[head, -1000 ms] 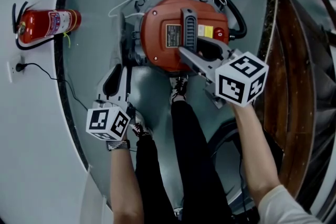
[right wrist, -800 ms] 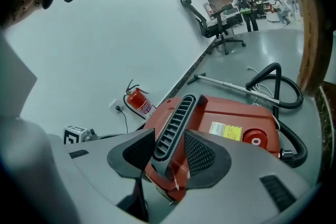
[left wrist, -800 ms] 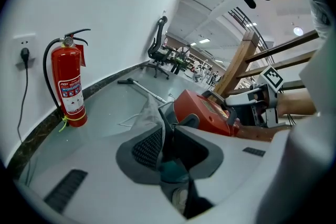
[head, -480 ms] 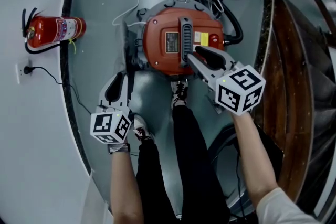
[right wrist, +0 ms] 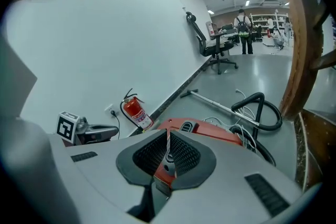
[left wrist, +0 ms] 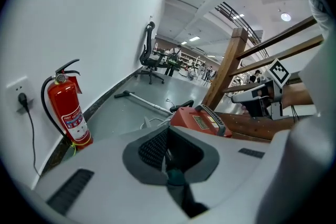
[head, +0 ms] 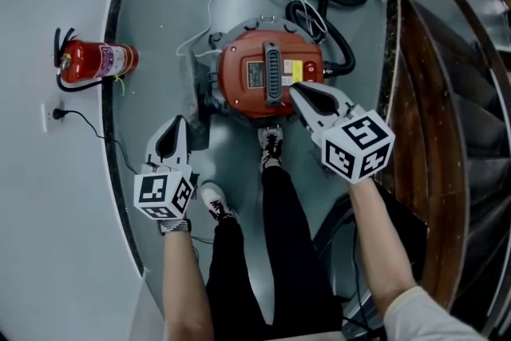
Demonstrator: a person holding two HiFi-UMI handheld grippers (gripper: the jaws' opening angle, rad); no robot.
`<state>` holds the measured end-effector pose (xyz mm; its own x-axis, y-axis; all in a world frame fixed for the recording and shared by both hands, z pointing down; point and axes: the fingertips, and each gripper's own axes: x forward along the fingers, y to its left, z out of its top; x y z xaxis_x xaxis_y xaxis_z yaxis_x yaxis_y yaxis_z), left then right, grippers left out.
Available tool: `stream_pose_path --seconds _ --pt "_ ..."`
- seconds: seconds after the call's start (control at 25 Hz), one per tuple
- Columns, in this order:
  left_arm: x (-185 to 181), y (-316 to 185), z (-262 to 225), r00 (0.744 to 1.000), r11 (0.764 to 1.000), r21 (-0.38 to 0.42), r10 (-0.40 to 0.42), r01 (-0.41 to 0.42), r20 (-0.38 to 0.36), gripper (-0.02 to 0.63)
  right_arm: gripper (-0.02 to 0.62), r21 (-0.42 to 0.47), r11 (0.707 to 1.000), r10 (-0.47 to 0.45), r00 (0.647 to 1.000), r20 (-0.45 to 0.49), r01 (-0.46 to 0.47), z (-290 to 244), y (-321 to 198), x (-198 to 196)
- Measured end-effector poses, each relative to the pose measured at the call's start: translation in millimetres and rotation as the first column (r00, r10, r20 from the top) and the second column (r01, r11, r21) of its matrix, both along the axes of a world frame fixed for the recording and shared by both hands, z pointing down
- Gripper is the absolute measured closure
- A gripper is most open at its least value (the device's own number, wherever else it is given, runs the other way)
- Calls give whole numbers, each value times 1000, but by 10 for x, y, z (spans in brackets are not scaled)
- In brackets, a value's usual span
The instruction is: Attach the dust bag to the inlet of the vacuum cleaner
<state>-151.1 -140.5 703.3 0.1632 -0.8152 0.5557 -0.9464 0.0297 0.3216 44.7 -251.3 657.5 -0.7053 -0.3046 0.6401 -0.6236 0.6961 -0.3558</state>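
On the grey floor [head: 160, 28] by the person's feet [head: 271, 148] stands the vacuum cleaner [head: 243, 88], its red top likely heavy and rigid, best lifted by the black ribbed handle [head: 274, 72]; no dust bag or inlet shows. Near that handle the right claw [head: 297, 92] has just been closing, empty; the left claw [head: 179, 124] is pinched together, empty.

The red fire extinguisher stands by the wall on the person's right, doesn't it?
Not quite. The red fire extinguisher stands by the wall on the person's left, not right. The head view shows it on the same side as the left gripper.
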Motion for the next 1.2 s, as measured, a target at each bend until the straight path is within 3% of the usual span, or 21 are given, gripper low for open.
stream_pose_path --seconds 0.24,0.52,0.76,1.08,1.2 --pt "26 -38 -508 996 996 29 80 -81 39 604 563 36 999 19 1000 17 -20 -490 41 -71" --pt "86 -84 -1244 985 985 86 143 -151 99 604 565 138 990 -15 1000 12 13 -1183 78 -180" --pt "379 -52 -1751 927 938 110 300 -330 226 604 565 198 977 -75 997 -27 79 -1533 286 -111" --pt "392 74 -2550 911 910 181 320 -372 261 604 565 290 940 -162 983 -82 179 -2195 602 -50" --pt "400 120 -2917 873 878 191 365 -438 325 604 565 335 915 -194 974 -120 224 -2513 691 -64"
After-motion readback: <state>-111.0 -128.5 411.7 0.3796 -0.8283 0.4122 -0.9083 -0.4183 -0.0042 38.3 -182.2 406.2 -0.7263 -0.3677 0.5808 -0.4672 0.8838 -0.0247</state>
